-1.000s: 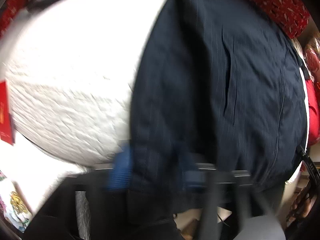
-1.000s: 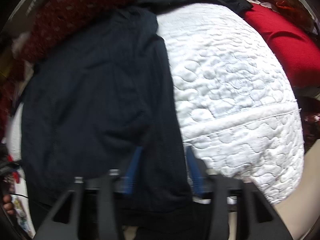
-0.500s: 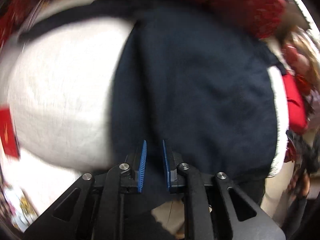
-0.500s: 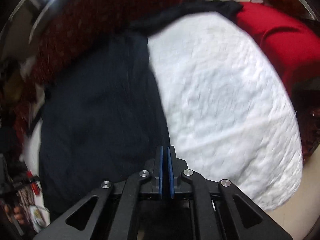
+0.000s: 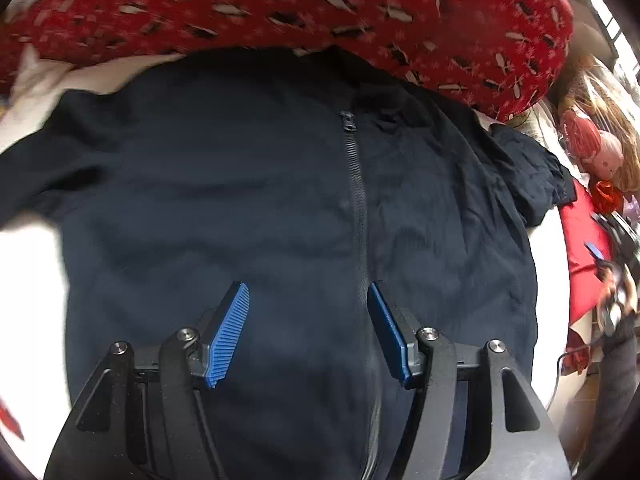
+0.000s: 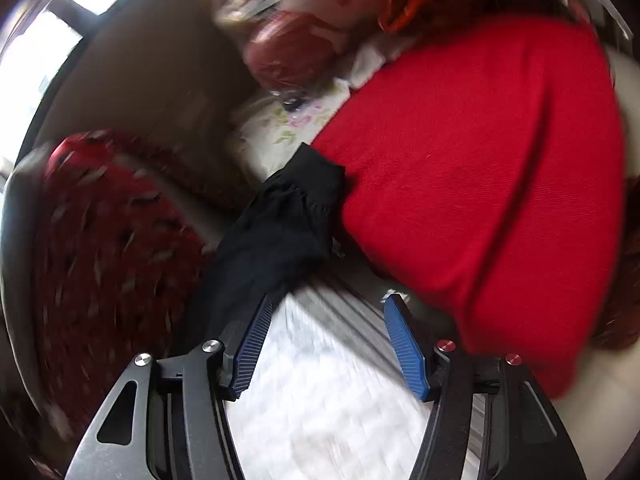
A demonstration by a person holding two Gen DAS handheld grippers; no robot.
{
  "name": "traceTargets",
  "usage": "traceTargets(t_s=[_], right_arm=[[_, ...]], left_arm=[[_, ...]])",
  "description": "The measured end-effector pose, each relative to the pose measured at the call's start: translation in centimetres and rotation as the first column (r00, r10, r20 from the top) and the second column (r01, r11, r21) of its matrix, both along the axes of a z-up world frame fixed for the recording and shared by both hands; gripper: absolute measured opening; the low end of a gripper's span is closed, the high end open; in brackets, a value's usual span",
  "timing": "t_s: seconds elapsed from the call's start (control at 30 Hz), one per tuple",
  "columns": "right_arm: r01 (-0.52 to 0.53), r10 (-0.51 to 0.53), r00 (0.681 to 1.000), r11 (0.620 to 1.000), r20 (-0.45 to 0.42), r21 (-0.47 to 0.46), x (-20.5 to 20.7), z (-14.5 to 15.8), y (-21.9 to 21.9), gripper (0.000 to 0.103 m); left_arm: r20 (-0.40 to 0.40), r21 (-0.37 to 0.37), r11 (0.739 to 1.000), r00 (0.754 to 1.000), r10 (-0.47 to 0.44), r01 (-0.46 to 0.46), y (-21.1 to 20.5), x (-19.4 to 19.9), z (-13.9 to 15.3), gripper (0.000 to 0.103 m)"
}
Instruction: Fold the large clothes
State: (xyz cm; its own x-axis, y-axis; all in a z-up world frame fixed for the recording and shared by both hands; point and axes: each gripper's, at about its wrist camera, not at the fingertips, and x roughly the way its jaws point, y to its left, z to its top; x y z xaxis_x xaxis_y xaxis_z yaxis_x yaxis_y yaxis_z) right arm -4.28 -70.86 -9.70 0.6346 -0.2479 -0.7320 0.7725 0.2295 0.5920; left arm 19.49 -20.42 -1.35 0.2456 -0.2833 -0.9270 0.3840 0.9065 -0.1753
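Observation:
A dark navy zip-front jacket (image 5: 260, 208) lies spread flat on the white quilted bed, front up, with its zipper (image 5: 356, 184) running down the middle. My left gripper (image 5: 308, 296) is open and empty above the jacket's lower front. In the right wrist view one dark sleeve (image 6: 280, 232) of the jacket stretches away over the white quilt (image 6: 328, 400). My right gripper (image 6: 328, 304) is open and empty, above the quilt beside the sleeve's near part.
A red patterned blanket (image 5: 320, 4) lies bunched behind the jacket's collar and also shows in the right wrist view (image 6: 104, 248). A red knit garment (image 6: 480, 184) lies right of the sleeve. A doll (image 5: 596, 148) and floral pillow (image 6: 280, 128) sit at the bed's far corner.
Both grippers were shut half a second ago and are open now. Both views have swung: the left now faces the jacket's zipped front, the right now faces the outstretched sleeve and red garment.

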Motion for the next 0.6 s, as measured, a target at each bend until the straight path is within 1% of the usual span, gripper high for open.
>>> traceTargets(t_s=[0.07, 0.1, 0.17, 0.23, 0.3, 0.37, 0.4, 0.43, 0.47, 0.5, 0.53, 0.6], right_arm=[[0.0, -0.004, 0.999, 0.997, 0.041, 0.077, 3.0, -2.9, -1.9, 0.061], [-0.001, -0.004, 0.999, 0.995, 0.043, 0.102, 4.2, -4.1, -2.1, 0.061], [-0.003, -0.003, 0.999, 0.991, 0.039, 0.132, 5.8, -5.9, -2.6, 0.061], [0.023, -0.029, 0.999, 0.987, 0.035, 0.161, 7.4, -7.8, -3.5, 0.061], [0.042, -0.065, 0.991, 0.98, 0.113, 0.194, 8.4, -9.3, -4.5, 0.062], [0.056, -0.095, 0.976, 0.979, 0.194, 0.196, 8.4, -9.5, -4.8, 0.061], [0.058, -0.099, 0.969, 0.982, 0.227, 0.179, 8.2, -9.3, -4.9, 0.05], [0.064, -0.098, 0.963, 0.988, 0.251, 0.142, 8.0, -8.5, -4.8, 0.019], [0.063, -0.087, 0.965, 0.993, 0.247, 0.105, 7.8, -7.6, -4.7, 0.003], [0.064, -0.077, 0.967, 0.996, 0.245, 0.061, 7.5, -6.4, -4.5, 0.003], [0.078, -0.074, 0.966, 0.997, 0.248, -0.006, 6.8, -4.5, -4.1, 0.002], [0.092, -0.065, 0.963, 0.991, 0.261, -0.093, 5.9, -1.5, -3.5, 0.002]], left_arm=[[-0.005, -0.004, 1.0, 1.0, -0.022, 0.022, -1.5, 0.8, -0.8, 0.06], [-0.008, -0.012, 0.999, 0.999, -0.034, 0.033, -1.9, 1.0, -1.2, 0.06], [-0.009, -0.035, 0.998, 0.999, -0.044, 0.044, -2.4, 1.5, -1.6, 0.06], [-0.015, -0.05, 0.997, 0.998, -0.061, 0.06, -2.5, 1.4, -1.9, 0.06], [-0.02, -0.054, 0.996, 0.997, -0.07, 0.068, -2.6, 1.5, -2.1, 0.06], [-0.012, -0.063, 0.995, 0.997, -0.073, 0.072, -2.7, 1.8, -2.2, 0.06], [-0.009, -0.066, 0.995, 0.997, -0.071, 0.07, -2.6, 2.0, -2.1, 0.06], [-0.007, -0.068, 0.996, 0.998, -0.065, 0.064, -2.3, 2.3, -2.0, 0.06], [-0.003, -0.079, 0.996, 0.999, -0.048, 0.047, -1.9, 2.7, -1.7, 0.06], [0.001, -0.095, 0.995, 1.0, -0.029, 0.029, -1.3, 3.1, -1.4, 0.06], [0.004, -0.106, 0.994, 1.0, -0.01, 0.01, -0.6, 3.4, -1.1, 0.06], [0.006, -0.141, 0.989, 0.999, 0.035, -0.034, 1.0, 4.1, -0.5, 0.061]])
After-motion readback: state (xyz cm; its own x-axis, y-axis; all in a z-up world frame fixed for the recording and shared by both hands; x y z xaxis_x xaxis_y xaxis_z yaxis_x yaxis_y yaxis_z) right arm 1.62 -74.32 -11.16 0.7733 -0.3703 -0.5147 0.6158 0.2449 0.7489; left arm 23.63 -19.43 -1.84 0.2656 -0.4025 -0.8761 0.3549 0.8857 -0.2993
